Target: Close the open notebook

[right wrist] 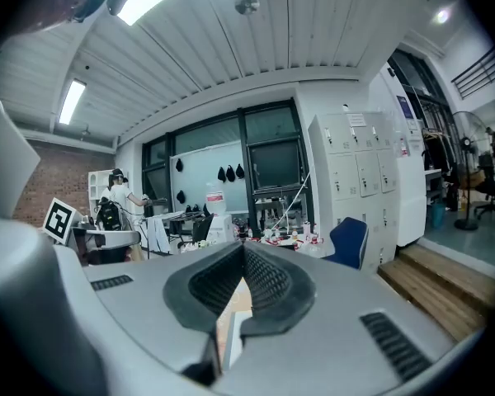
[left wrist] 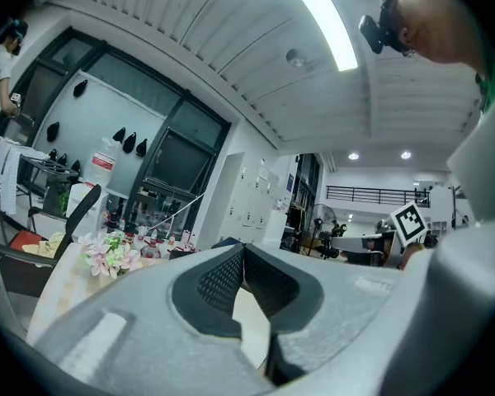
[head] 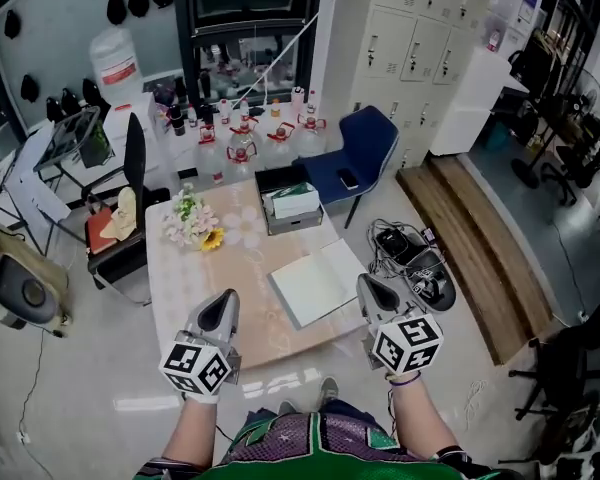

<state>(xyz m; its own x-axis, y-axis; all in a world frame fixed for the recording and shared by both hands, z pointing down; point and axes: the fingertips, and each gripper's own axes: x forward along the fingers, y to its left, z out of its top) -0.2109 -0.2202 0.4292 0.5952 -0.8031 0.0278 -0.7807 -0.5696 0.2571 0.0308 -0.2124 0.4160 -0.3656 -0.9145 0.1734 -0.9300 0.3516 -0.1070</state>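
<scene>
The open notebook [head: 318, 283] lies flat with white pages up on the near right part of the beige table [head: 185, 288]. My left gripper [head: 227, 294] hovers over the table's near edge, left of the notebook and apart from it. My right gripper [head: 364, 280] sits just off the notebook's near right corner; I cannot tell whether it touches. Both point roughly level towards the far side. In the left gripper view the left gripper [left wrist: 243, 247] has its jaws met at the tips with nothing held. The right gripper [right wrist: 245, 247] is likewise shut and empty in its own view.
A bunch of flowers [head: 190, 220] and a grey box of papers [head: 293, 208] stand on the table's far half. A blue chair [head: 355, 153] is behind the table and a black chair [head: 120, 228] at its left. Cables and bags [head: 415, 263] lie on the floor at right, beside a wooden step [head: 475, 248].
</scene>
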